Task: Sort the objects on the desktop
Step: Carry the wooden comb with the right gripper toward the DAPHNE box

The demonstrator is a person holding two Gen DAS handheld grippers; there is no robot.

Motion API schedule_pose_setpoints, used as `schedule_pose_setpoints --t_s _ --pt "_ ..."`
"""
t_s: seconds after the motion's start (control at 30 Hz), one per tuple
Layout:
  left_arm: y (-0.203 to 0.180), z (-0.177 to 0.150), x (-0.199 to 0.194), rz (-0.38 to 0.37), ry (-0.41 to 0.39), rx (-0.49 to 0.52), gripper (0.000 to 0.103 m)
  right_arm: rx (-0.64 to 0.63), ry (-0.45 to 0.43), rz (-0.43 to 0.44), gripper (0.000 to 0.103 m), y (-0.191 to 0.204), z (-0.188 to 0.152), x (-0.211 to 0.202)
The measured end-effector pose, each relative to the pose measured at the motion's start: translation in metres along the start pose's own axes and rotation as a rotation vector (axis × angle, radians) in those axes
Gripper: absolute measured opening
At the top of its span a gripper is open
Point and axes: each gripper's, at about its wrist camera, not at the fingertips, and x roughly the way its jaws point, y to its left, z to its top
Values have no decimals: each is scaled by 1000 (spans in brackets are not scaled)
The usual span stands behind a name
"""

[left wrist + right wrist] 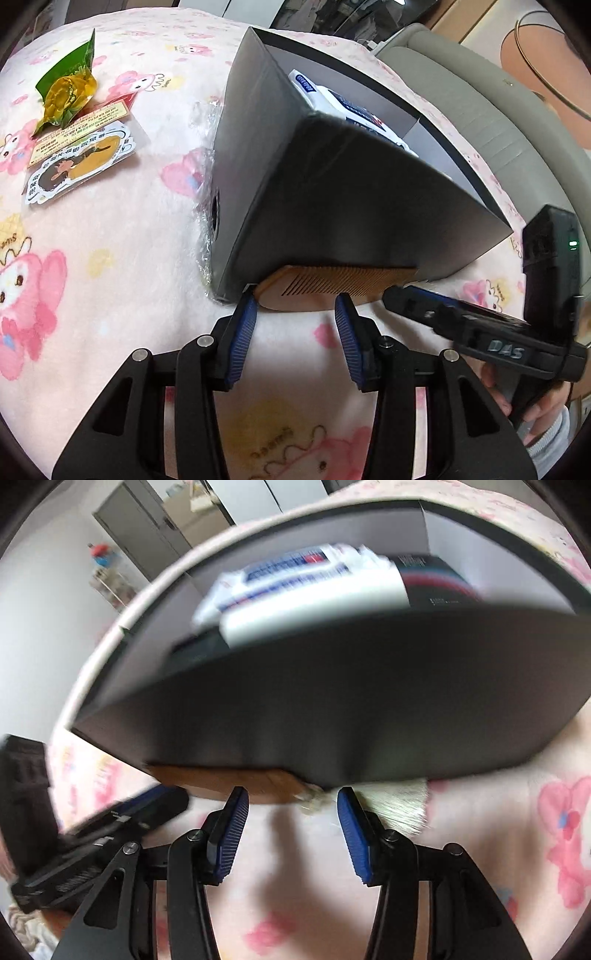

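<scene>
My left gripper (295,325) stands wide and empty, and so does my right gripper (291,819); the comb (332,286) lies just beyond both, at twelve o'clock from my left fingertips, flat on the blanket (110,258) and tucked against, perhaps partly under, the near wall of the box (351,199). I judge the comb light, stiff and thin: wooden, with fine teeth that could snap if I squeeze across them. The solid spine along its near edge is the place to pinch, close to the rounded end by my left finger (245,317). The plush blanket should give a little, which would help a pad slide beneath. In the blurred right view the comb (229,781) sits at eleven o'clock, and a pale brush-like tuft (395,801) pokes out at one o'clock; I cannot tell what it is. The box already holds packets (332,99). At ten o'clock, well apart, lie a sticker (79,162) and a wrapper (66,94).
</scene>
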Motion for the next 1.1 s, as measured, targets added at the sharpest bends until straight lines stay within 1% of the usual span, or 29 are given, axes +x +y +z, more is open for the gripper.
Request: schedule_pose_setpoints --t_s 0.03,0.1,0.2,0.27,0.37,0.53,0.57,0.63,0.7,0.73,0.8,0.9,0.93,1.0,1.1 --pt "1 0 0 -5 -1 -3 44 2 5 7 48 -2 0 3" --pt "2 0 -3 -26 -8 -9 44 2 7 28 57 -3 2 5" --pt "-1 -1 -10 -62 -31 6 44 5 -9 80 57 -2 3 0" --pt "-4 -2 -14 -61 -40 24 49 -4 -31 122 58 0 3 -9" --pt "-9 5 -14 -67 -52 22 49 -15 -59 130 58 3 5 -20" --pt "-13 3 -18 -104 -62 2 49 14 -93 165 58 4 8 -39" --pt "-17 4 -22 -114 -72 7 47 12 -103 177 58 6 8 -45" --pt "-27 14 -37 -142 -97 32 47 3 -123 212 56 14 7 -59" --pt "-41 22 -43 -137 -127 67 45 -19 -149 242 56 26 4 -73" --pt "-45 26 -43 -126 -125 77 45 -37 -164 238 56 32 5 -79" --pt "-48 32 -39 -99 -110 86 45 -83 -188 195 56 41 12 -84" --pt "-42 27 -33 -60 -85 78 44 -108 -168 112 56 51 17 -71" --pt "-38 22 -35 -51 -82 71 44 -106 -161 91 56 50 14 -66" --pt "-26 13 -33 -39 -45 27 44 -90 -138 47 56 42 6 -56" --pt "-9 1 -24 -6 29 -45 44 -34 -77 21 56 17 -7 -43"
